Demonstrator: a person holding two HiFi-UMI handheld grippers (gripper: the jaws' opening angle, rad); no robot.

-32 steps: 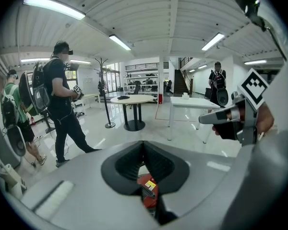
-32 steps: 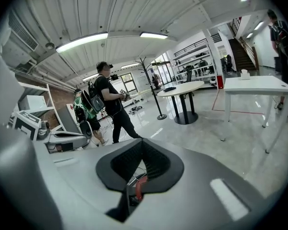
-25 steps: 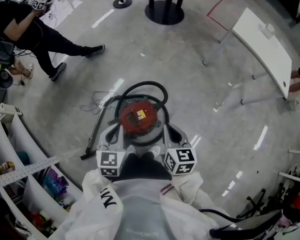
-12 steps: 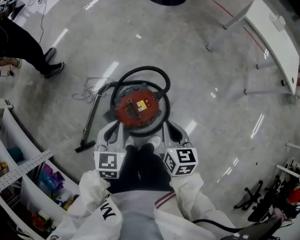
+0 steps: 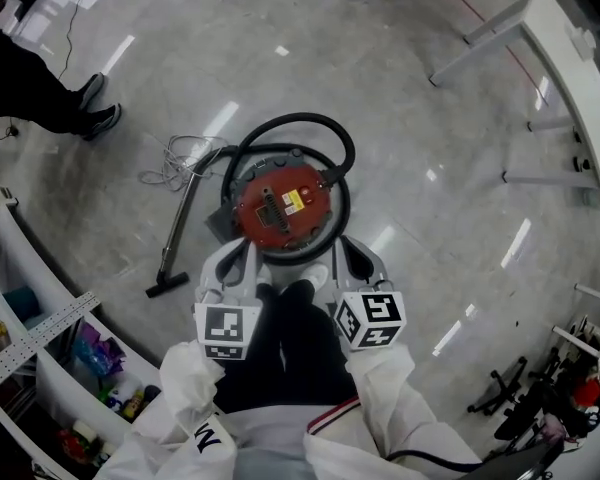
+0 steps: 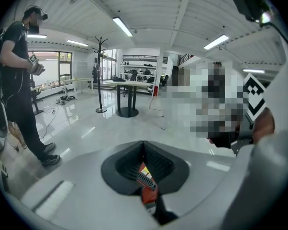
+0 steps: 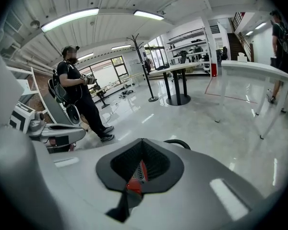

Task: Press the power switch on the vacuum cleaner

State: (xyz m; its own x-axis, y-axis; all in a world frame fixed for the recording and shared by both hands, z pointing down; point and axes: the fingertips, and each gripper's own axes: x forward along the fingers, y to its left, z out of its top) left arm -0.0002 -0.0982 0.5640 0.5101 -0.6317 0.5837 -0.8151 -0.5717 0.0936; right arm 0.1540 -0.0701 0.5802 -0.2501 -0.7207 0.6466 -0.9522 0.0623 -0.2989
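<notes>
Left tongs [image 5: 227, 260] hang at 11 o'clock from my shoes [image 5: 285, 290], jaws pressed together on nothing; through the thin slit between them, in the left gripper view, I see only a strip of red vacuum cleaner [image 5: 283, 204]. Right tongs [image 5: 358, 258] hang at 1 o'clock, also pressed together and empty, with the same red showing through their slit. Neither touches the machine.

Shelves [image 5: 25, 313] with small items curve along the floor [image 5: 420, 218] at 8 to 9 o'clock. At 10 o'clock, well apart from me, a person in dark clothes [image 5: 75, 103] stands. A loose cord [image 5: 172, 163] lies near the wand [image 5: 180, 230], which runs down to the floor nozzle [image 5: 166, 286] at 10 o'clock.

At 12 o'clock, just beyond my shoes, the vacuum cleaner stands upright, its round red top bearing a yellow label [image 5: 295, 200]; the black hose [image 5: 298, 125] loops around it. I cannot pick out the switch itself. A white table [image 5: 572, 73] stands at 2 o'clock, well apart.
</notes>
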